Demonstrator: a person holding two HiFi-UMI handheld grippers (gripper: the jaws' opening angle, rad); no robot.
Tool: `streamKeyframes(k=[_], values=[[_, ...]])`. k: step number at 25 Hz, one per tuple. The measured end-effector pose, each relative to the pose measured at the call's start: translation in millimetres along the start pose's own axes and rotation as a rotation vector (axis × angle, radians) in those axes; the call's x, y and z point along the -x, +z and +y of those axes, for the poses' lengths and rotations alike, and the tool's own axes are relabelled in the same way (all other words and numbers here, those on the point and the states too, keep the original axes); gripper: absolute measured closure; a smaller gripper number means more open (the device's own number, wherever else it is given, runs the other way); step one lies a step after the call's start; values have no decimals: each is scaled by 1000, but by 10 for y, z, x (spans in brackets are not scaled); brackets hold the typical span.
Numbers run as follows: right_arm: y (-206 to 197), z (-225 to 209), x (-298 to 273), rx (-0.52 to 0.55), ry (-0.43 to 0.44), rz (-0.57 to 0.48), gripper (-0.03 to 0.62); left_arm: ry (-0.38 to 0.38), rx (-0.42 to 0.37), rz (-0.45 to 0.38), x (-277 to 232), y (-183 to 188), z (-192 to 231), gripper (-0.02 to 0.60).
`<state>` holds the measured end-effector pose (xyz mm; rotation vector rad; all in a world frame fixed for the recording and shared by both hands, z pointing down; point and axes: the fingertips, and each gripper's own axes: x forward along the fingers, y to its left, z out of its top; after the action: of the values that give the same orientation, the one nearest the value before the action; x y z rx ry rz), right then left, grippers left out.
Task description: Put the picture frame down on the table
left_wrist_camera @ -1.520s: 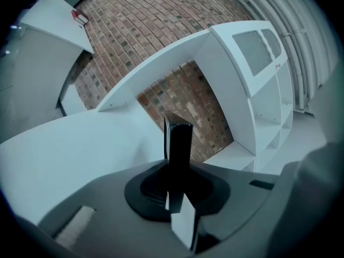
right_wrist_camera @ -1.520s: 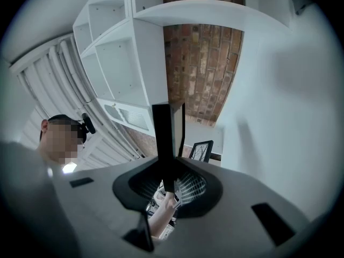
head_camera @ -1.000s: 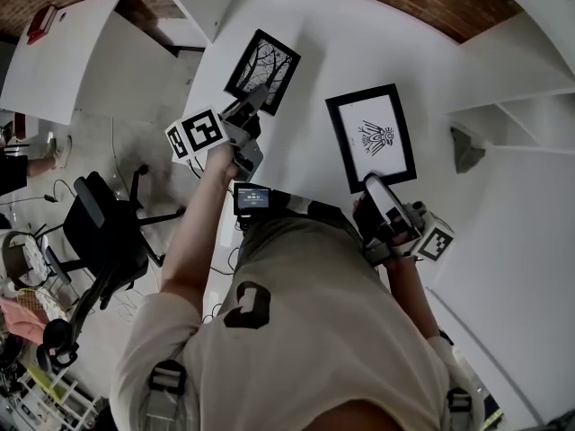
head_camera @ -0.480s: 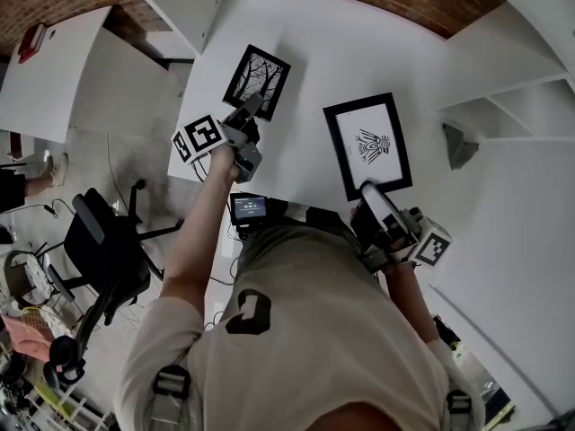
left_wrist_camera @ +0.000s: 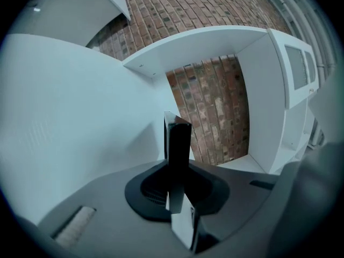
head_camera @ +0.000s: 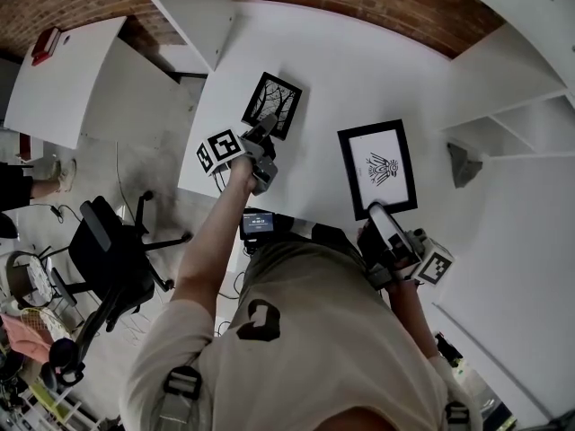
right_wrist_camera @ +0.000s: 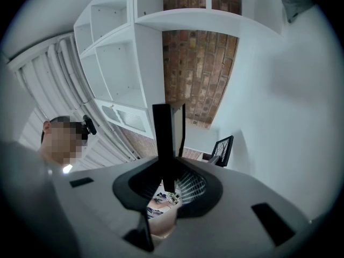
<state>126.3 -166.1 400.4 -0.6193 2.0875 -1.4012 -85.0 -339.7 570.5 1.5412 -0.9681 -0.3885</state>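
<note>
Two black picture frames are over the white table (head_camera: 332, 61). My left gripper (head_camera: 267, 131) is shut on the near edge of the tree-picture frame (head_camera: 272, 104), held flat low over the table's left part; contact with the table cannot be told. In the left gripper view that frame (left_wrist_camera: 178, 138) shows edge-on between the closed jaws of my left gripper (left_wrist_camera: 177, 163). My right gripper (head_camera: 377, 212) is shut on the near edge of the frame with a small dark figure (head_camera: 382, 167), seen edge-on (right_wrist_camera: 164, 138) in the right gripper view, where the tree-picture frame (right_wrist_camera: 223, 149) also shows.
White shelving (head_camera: 512, 115) with a grey object (head_camera: 462, 164) borders the table on the right, and a brick wall (head_camera: 377, 3) runs behind. An office chair (head_camera: 112, 250) and a second white table (head_camera: 63, 70) stand at the left. A person (right_wrist_camera: 64, 136) stands in the background.
My left gripper has sunk toward the table with the tree-picture frame, which now looks smaller and lower. The right gripper and its frame have held still.
</note>
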Motion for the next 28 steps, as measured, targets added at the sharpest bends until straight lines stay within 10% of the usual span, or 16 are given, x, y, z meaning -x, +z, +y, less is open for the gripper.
streamKeyframes(k=[28], values=[[14, -6, -1, -26, -10, -3, 531, 173, -76, 66, -251, -171, 477, 546]])
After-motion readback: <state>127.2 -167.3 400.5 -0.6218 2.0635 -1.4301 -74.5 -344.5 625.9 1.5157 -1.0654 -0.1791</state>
